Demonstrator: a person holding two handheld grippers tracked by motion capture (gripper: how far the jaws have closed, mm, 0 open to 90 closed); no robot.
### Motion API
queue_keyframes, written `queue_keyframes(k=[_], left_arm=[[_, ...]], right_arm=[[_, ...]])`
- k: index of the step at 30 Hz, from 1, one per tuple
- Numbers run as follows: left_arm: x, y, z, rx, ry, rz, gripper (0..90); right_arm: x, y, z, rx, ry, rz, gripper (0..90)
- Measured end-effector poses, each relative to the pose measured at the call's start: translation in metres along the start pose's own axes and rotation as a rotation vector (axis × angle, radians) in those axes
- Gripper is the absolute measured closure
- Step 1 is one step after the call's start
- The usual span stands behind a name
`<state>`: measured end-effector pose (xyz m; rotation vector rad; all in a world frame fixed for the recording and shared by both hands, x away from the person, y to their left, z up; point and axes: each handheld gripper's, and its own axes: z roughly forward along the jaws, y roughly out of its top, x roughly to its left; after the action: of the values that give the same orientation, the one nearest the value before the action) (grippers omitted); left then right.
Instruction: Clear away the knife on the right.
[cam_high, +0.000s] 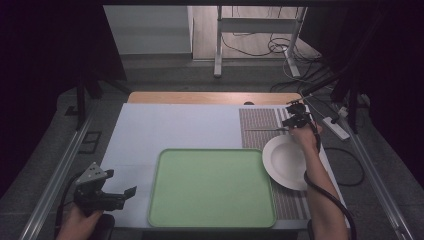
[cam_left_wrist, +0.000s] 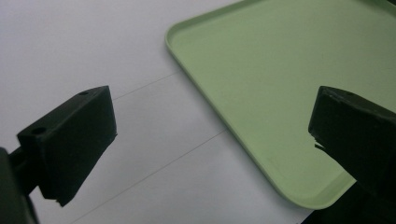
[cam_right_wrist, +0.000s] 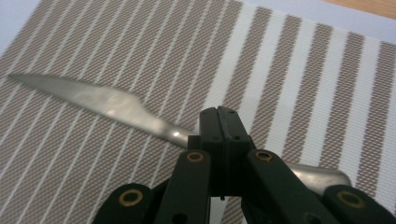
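Note:
My right gripper (cam_high: 291, 123) is shut on a silver table knife (cam_right_wrist: 107, 105) over the striped placemat (cam_right_wrist: 303, 70) at the table's far right. The knife's blade points left in the high view, as a thin line (cam_high: 265, 130) just beyond a white plate (cam_high: 286, 162). In the right gripper view the jaws are pressed together on the knife's neck, and the handle end (cam_right_wrist: 322, 177) sticks out behind them. My left gripper (cam_high: 131, 191) stands open near the front left corner, beside the green tray (cam_high: 212, 187). Nothing sits between its wide-apart jaws; the tray's corner (cam_left_wrist: 261, 93) lies ahead of them.
The white plate rests on the striped placemat (cam_high: 257, 125), touching the tray's right edge. A white sheet (cam_high: 170, 125) covers the table. Beyond the table's far wooden edge are a desk frame (cam_high: 260, 30) and cables on the floor. A power strip (cam_high: 336, 127) lies off the right side.

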<state>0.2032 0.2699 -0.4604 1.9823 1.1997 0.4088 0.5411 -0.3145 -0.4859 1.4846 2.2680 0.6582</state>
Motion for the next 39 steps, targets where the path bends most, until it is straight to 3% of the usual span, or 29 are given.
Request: queue_keyframes(k=[4, 7, 9, 12, 22, 29, 30, 34, 39], left_arm=[[0.000, 0.000, 0.000, 0.001, 0.002, 0.004, 1.1], [0.000, 0.000, 0.000, 0.001, 0.002, 0.005, 1.1], [0.000, 0.000, 0.000, -0.002, 0.001, 0.004, 1.1], [0.000, 0.000, -0.001, -0.003, 0.001, 0.003, 1.0], [-0.001, 0.000, 0.000, 0.000, 0.005, 0.013, 0.9], [-0.002, 0.000, 0.000, 0.002, 0.006, 0.016, 0.9], [-0.002, 0.000, 0.000, 0.002, 0.005, 0.017, 0.9], [-0.002, 0.000, 0.000, 0.003, 0.006, 0.017, 1.0], [-0.002, 0.000, 0.000, 0.003, 0.008, 0.019, 0.9]], right_arm=[[-0.003, 0.001, 0.009, -0.010, -0.031, 0.011, 90.0], [-0.005, -0.002, 0.015, 0.023, -0.082, 0.002, 90.0], [-0.009, -0.004, 0.015, 0.015, -0.077, 0.007, 90.0], [-0.015, -0.008, 0.011, 0.045, -0.105, -0.004, 90.0], [-0.035, -0.032, -0.012, 0.123, -0.005, 0.041, 90.0], [-0.033, -0.034, -0.019, 0.195, 0.018, 0.012, 90.0], [-0.034, -0.032, -0.022, 0.161, -0.015, 0.012, 84.9], [-0.037, -0.025, -0.029, 0.066, -0.009, 0.079, 59.9], [-0.033, -0.021, -0.025, 0.051, -0.017, 0.084, 26.1]])
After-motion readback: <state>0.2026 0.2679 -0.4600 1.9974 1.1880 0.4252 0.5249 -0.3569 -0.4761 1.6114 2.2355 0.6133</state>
